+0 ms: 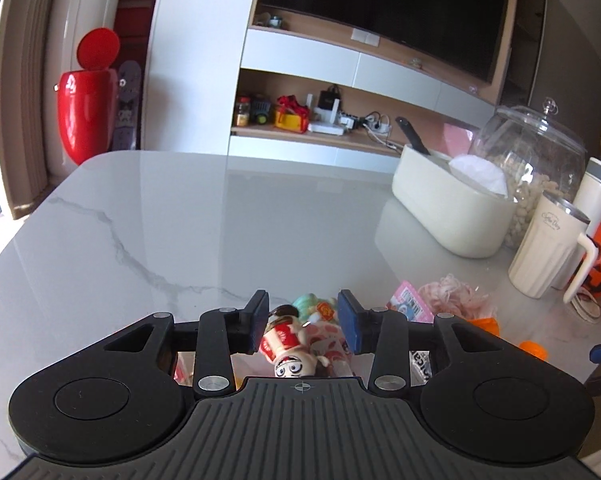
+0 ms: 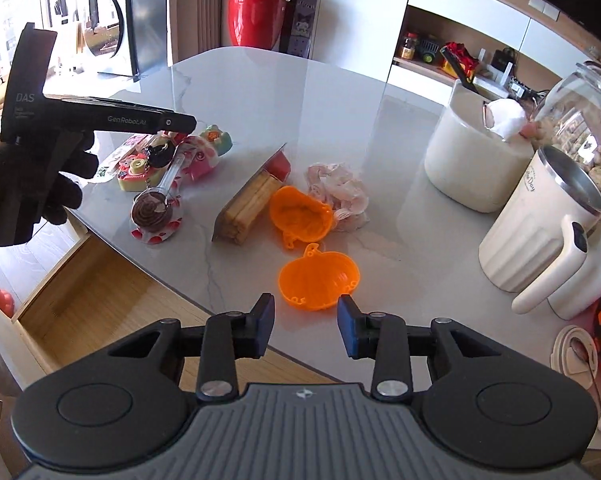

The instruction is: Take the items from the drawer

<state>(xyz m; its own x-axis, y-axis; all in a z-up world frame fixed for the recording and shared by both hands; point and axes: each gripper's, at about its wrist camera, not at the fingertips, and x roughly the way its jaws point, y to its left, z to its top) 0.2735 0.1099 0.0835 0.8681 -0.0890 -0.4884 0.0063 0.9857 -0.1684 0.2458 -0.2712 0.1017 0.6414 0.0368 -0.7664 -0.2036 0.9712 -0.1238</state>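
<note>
Already the toys [image 2: 168,168] lie heaped near the table [image 2: 260,92] edge above the open, seemingly bare drawer [image 2: 80,292]. Both the left gripper [image 1: 303,322] and right gripper [image 2: 305,326] gape, empty; a careless nudge could tip the pile overboard.

"DAS" and "GenRobot.AI" on the left tongs [image 2: 172,128].

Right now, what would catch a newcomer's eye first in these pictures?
Probably the two orange pumpkin halves lying open on the marble table, just ahead of the open right gripper. Then the left gripper, open over a heap of toys, and the pulled-out drawer below.
</note>
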